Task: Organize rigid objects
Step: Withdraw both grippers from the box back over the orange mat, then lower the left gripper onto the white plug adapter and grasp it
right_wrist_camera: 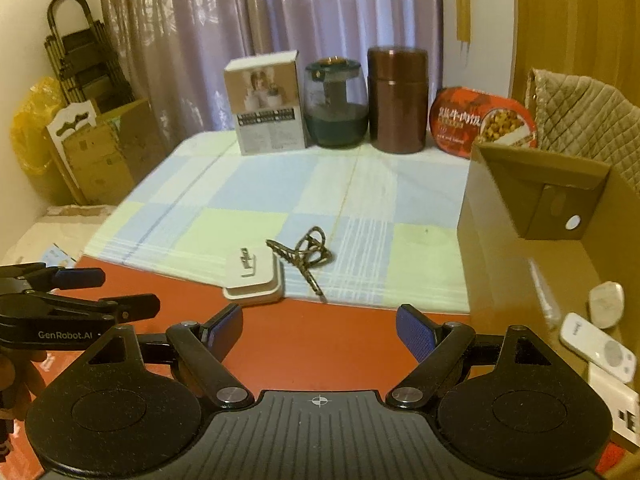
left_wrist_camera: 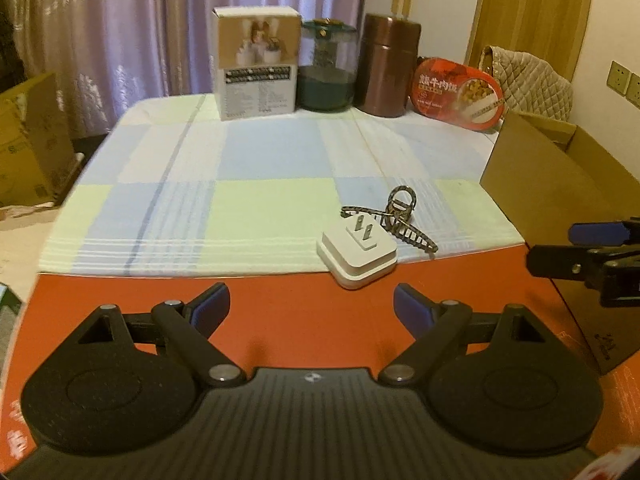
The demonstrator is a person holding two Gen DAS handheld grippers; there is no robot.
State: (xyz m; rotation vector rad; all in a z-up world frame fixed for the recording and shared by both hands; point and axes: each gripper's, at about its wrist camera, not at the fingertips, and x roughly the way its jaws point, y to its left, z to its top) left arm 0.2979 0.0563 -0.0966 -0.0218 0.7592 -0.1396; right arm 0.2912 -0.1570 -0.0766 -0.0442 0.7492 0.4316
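A white plug adapter (left_wrist_camera: 357,257) lies prongs up at the near edge of the checked cloth (left_wrist_camera: 256,168), with a patterned hair claw clip (left_wrist_camera: 394,216) touching its far side. Both also show in the right wrist view, the adapter (right_wrist_camera: 253,276) and the clip (right_wrist_camera: 306,256). My left gripper (left_wrist_camera: 312,308) is open and empty, just short of the adapter. My right gripper (right_wrist_camera: 319,330) is open and empty, a little nearer than the adapter. Each gripper shows at the edge of the other's view, the right gripper (left_wrist_camera: 560,248) and the left gripper (right_wrist_camera: 116,292).
An open cardboard box (right_wrist_camera: 520,208) stands at the right and holds a white remote (right_wrist_camera: 598,346) and other small white items. At the back stand a white carton (left_wrist_camera: 258,64), a glass jar (left_wrist_camera: 328,66), a brown canister (left_wrist_camera: 388,66) and a red food bowl (left_wrist_camera: 456,94).
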